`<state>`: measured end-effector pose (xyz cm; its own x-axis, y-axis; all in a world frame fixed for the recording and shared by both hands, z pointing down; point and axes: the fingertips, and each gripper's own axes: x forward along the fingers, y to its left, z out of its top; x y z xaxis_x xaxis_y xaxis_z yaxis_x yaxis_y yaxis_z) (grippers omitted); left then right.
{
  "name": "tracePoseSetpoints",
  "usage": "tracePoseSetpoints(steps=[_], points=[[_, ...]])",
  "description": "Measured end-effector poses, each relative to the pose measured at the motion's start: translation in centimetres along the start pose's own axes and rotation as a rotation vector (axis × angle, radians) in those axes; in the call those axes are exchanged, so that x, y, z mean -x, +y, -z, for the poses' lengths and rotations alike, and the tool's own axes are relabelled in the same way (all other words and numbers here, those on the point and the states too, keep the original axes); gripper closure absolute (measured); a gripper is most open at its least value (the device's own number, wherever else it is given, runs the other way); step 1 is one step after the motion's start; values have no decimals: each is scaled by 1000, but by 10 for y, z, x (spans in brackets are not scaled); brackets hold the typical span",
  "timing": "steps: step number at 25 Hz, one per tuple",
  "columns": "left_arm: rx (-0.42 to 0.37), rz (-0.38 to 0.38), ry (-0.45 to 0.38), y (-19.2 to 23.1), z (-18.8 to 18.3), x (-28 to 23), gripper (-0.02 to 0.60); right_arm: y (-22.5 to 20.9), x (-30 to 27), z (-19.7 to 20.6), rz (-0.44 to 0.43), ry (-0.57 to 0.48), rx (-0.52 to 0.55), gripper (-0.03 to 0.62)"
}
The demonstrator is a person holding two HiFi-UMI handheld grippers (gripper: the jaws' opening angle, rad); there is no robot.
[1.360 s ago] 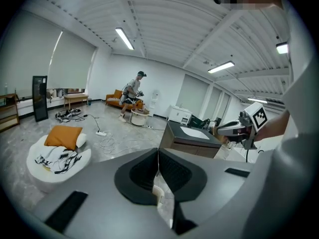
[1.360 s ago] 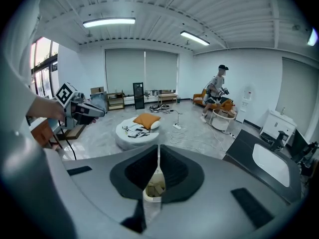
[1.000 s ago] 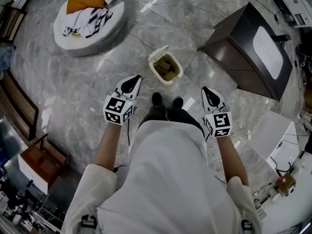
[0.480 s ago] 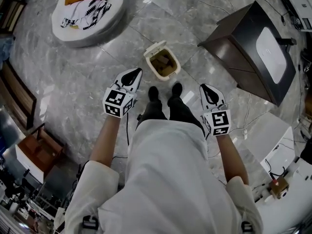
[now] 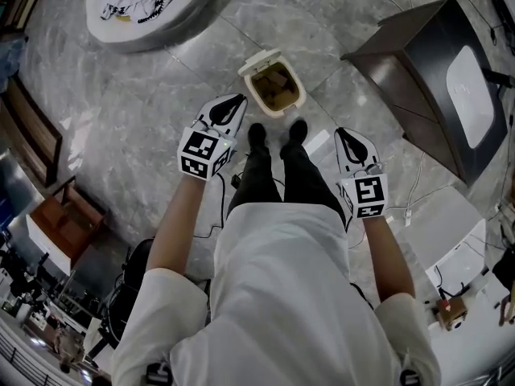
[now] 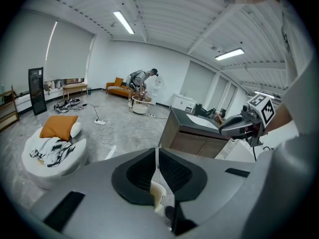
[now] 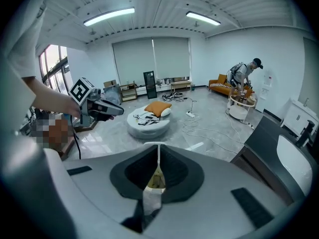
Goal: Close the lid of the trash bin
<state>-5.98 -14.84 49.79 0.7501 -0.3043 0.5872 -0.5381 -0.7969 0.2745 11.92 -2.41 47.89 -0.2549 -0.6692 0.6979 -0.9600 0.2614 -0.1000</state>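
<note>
A small cream trash bin (image 5: 282, 111) stands on the grey marble floor just ahead of my shoes, its lid (image 5: 260, 56) tipped up at the far side and brown contents showing inside. My left gripper (image 5: 239, 99) is shut and empty, its tip just left of the bin and apart from it. My right gripper (image 5: 339, 133) is also shut and empty, further back on the bin's right. In the left gripper view the shut gripper (image 6: 156, 153) frames the bin (image 6: 158, 195) below it. Likewise, the right gripper view has the bin (image 7: 149, 200) showing under the shut gripper (image 7: 158, 151).
A dark cabinet (image 5: 434, 71) stands to the right of the bin, and a round white floor cushion (image 5: 149, 6) lies at the far left. Cables and white boxes (image 5: 451, 232) sit at the right, wooden furniture (image 5: 68, 223) at the left. Another person (image 6: 142, 78) stands far off.
I have stepped closer to the bin. Both grippers have sunk and moved forward toward it, the left one now beside its left edge. Both stayed shut.
</note>
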Motion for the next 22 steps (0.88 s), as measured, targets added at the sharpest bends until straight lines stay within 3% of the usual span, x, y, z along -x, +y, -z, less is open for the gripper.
tracePoseSetpoints(steps=[16,22], points=[[-54,-23,158,55,53,-78,560,-7,-66,53,-82,57,-68,560],[-25,-12,238,74,84,-106,560,-5,-84,72,-109,73,-107,560]])
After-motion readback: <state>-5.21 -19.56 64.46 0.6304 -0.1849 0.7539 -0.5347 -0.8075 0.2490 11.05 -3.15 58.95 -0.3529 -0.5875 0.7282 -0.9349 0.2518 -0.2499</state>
